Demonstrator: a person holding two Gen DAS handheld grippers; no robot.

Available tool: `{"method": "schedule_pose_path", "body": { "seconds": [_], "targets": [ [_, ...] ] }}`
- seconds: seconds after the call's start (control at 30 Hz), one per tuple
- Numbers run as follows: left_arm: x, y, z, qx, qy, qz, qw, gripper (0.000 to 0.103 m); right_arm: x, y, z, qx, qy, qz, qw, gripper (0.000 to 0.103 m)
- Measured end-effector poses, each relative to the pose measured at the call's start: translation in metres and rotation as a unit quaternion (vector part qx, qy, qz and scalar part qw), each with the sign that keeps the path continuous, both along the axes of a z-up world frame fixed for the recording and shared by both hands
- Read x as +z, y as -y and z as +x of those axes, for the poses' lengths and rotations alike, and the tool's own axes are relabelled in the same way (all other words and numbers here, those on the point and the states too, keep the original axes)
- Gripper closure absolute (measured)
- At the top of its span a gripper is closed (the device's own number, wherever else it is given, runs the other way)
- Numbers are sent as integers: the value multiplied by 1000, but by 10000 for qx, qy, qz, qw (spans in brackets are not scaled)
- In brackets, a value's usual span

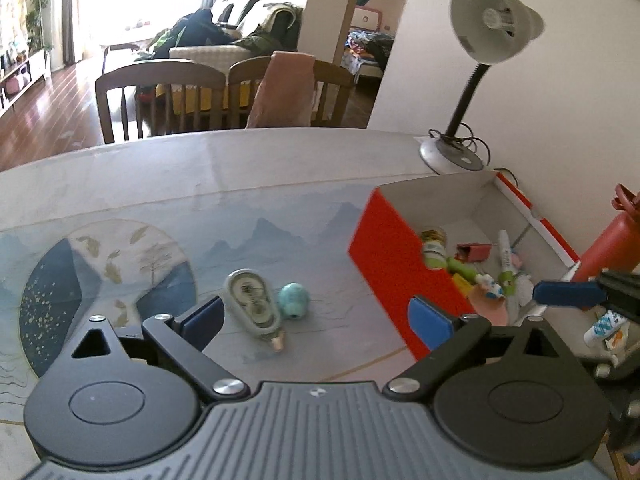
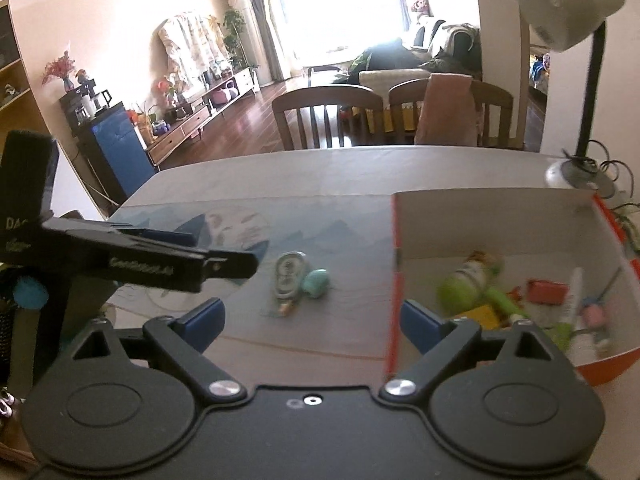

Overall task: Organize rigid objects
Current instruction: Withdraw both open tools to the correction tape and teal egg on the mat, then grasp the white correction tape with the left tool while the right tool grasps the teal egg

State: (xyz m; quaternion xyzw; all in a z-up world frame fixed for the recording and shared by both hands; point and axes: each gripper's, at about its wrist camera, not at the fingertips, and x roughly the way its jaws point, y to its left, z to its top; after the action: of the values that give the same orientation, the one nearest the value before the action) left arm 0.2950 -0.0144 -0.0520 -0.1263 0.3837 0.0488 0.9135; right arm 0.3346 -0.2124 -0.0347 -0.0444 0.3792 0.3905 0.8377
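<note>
A grey-green correction tape dispenser (image 1: 256, 304) and a small turquoise egg-shaped object (image 1: 294, 300) lie side by side on the table mat. Both also show in the right wrist view, the dispenser (image 2: 289, 276) and the egg (image 2: 316, 283). A red box (image 1: 384, 264) with white inside holds several small items; it shows at the right in the right wrist view (image 2: 394, 280). My left gripper (image 1: 316, 320) is open and empty, just short of the dispenser and egg. My right gripper (image 2: 310, 322) is open and empty, over the box's left wall; one of its fingers (image 1: 568, 294) shows above the box.
A desk lamp (image 1: 480, 64) stands at the table's back right corner against the wall. A red bottle (image 1: 608, 244) stands right of the box. Two wooden chairs (image 1: 160, 96) stand behind the table's far edge. The left gripper's body (image 2: 152, 264) crosses the right wrist view's left side.
</note>
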Motion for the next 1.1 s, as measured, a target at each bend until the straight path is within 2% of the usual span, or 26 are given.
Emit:
{"method": "schedule_pose_path", "body": {
  "seconds": [0.13,0.3,0.5,0.63,0.77,1.1],
  "targets": [
    [-13,-23,4,200,0,62,9998,0,-4,-19,8,-287,-133,-6,9995,11],
    [-40,-51,15,481,-171,89,9987,0,-13,-43,12,-145,-116,-249,9995,12],
    [-65,-74,38,873,-352,-94,9955,0,-36,-73,12,-147,-121,-559,9983,15],
    [-75,-76,54,885,-407,-113,9952,0,-54,-90,13,-53,-20,-776,9970,19],
    [-86,-68,71,875,-543,87,9946,0,-68,-99,19,-120,52,-923,9956,21],
    [-115,-57,96,883,-807,333,9923,0,-88,-104,35,-107,-152,-978,9950,22]
  ]
}}
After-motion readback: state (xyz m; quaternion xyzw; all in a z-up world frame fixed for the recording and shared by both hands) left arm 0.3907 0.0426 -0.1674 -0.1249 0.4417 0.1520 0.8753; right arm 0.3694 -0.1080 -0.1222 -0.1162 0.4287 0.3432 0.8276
